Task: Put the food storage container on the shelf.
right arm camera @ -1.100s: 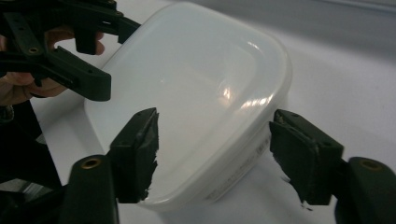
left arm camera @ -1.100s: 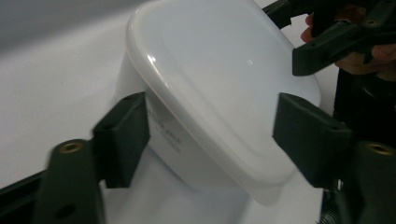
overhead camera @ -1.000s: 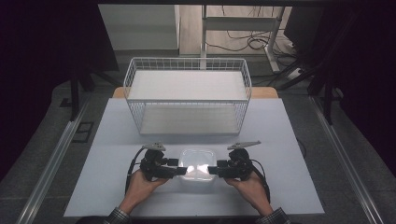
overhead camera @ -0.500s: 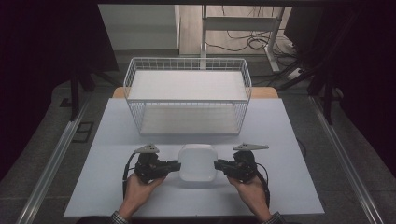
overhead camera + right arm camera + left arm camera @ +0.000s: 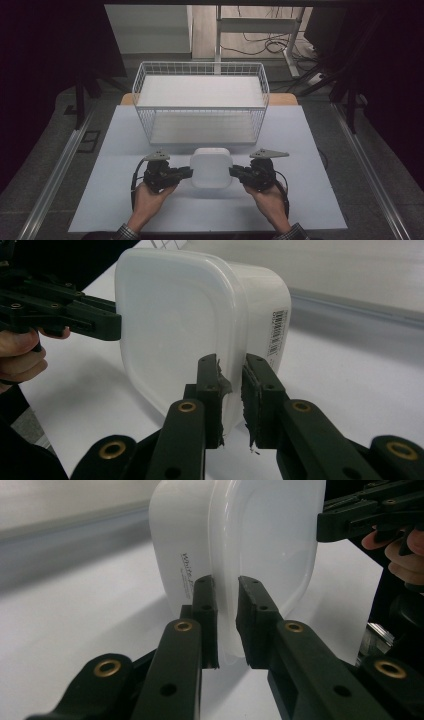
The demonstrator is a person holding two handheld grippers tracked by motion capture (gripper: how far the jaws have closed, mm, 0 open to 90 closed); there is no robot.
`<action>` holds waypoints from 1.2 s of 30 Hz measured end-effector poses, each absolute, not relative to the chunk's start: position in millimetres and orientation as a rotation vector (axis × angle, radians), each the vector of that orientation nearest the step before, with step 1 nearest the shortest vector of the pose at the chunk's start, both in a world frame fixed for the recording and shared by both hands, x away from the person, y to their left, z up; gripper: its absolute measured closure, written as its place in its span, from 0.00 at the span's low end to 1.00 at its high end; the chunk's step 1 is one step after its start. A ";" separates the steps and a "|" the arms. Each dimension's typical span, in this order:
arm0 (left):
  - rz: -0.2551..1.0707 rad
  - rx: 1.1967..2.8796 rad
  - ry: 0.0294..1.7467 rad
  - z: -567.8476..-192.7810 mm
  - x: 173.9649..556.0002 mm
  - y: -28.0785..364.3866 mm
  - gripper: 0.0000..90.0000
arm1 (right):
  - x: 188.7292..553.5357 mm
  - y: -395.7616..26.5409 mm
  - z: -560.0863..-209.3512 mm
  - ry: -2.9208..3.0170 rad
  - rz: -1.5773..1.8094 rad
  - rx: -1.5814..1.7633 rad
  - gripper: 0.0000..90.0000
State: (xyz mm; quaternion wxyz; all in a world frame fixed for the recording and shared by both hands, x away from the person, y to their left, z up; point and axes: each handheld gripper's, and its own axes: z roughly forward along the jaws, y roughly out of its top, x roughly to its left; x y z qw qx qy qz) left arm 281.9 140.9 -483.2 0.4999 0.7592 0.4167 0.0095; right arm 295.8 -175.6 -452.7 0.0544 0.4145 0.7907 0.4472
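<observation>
A white plastic container with a translucent lid is tipped up on edge above the table's near middle, its lid turned toward the person's side. My left gripper has just been closing and now pinches the container's left rim; in the left gripper view the pads press on the rim of the container. My right gripper has also just been closing and clamps the right rim of the container. Across the box, each gripper view shows the other gripper: the right gripper, the left gripper.
A white wire basket stands on the pale table just behind the container. The person's hands come in from the bottom edge. Dark floor, metal rails and cables lie around and beyond the table.
The container lay flat on the table; both grippers have closed on its side rims and it now stands tipped up between them. The hands have hardly shifted.
</observation>
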 end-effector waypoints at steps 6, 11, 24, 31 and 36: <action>0.060 1.823 0.994 -464.5 287.6 147.6 0.89 | 304.2 -171.7 -439.9 2.384 1.404 1.226 0.87; 0.096 1.817 0.983 -445.2 293.1 151.7 0.89 | 311.7 -167.2 -423.6 2.362 1.431 1.184 0.87; 0.160 1.785 0.967 -405.0 309.1 159.7 0.89 | 335.2 -159.8 -385.1 2.322 1.494 1.121 0.87; 0.196 1.763 0.961 -378.5 319.0 165.6 0.89 | 346.6 -154.6 -364.2 2.306 1.516 1.097 0.87; 0.228 1.742 0.950 -351.9 328.6 171.0 0.89 | 358.7 -147.8 -336.7 2.277 1.529 1.070 0.87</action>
